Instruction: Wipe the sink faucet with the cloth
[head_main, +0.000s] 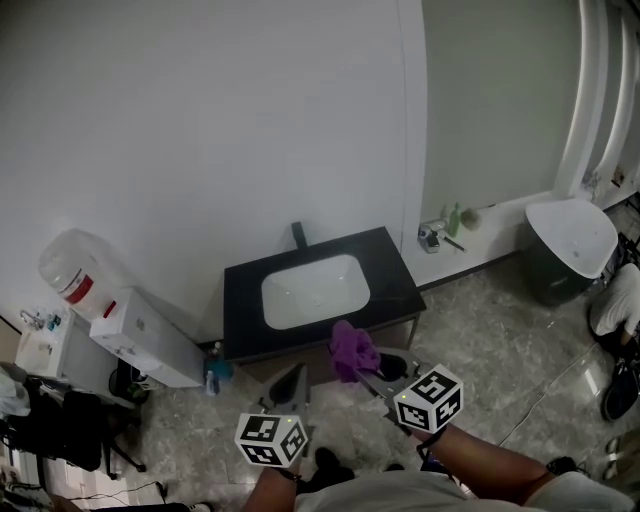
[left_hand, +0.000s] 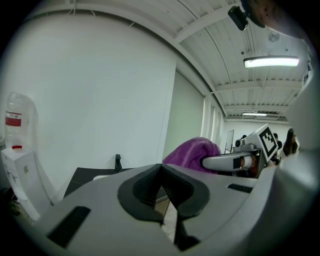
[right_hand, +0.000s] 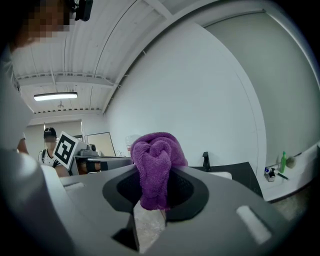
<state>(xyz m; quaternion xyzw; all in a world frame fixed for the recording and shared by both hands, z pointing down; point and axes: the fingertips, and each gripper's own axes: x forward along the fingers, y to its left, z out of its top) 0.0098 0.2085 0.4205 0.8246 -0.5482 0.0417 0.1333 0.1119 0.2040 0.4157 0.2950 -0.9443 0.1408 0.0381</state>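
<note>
cloth (right_hand: 156, 162): purple terry, bunched into soft folds
right tool (right_hand: 154, 192): pinching the cloth
left tool (left_hand: 161, 170): pressed together, empty

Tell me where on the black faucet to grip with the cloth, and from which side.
Grip the faucet by its slim upright stem, coming from the front over the basin. It stands at the back edge of the counter with the wall close behind, so only front and sides look open. The cloth bunched in the right gripper should meet it first.
</note>
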